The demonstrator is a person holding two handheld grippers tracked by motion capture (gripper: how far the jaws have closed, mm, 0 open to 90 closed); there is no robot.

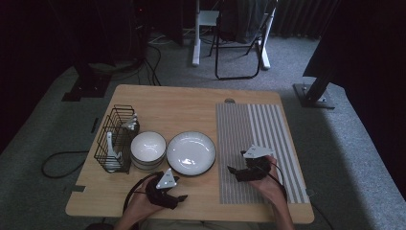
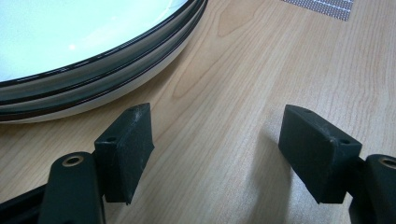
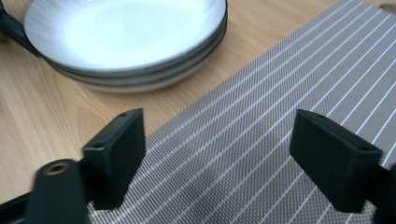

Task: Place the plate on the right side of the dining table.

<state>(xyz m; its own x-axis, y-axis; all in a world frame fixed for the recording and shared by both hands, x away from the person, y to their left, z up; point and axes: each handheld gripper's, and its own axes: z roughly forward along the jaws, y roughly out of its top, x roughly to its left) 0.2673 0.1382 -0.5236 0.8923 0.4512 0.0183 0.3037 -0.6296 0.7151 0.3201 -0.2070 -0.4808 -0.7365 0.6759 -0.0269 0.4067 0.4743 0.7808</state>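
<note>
Both the left gripper (image 2: 217, 140) and right gripper (image 3: 219, 154) have jaws spread wide, holding nothing, near the stacked plates (image 1: 191, 153)

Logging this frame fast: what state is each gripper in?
Left gripper: open, empty, over bare table near the stacked plates.
Right gripper: open, empty, over the striped mat.

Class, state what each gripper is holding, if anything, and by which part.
Nothing is held. The left gripper is open over bare table near the plates; the right gripper is open above the placemat.
</note>
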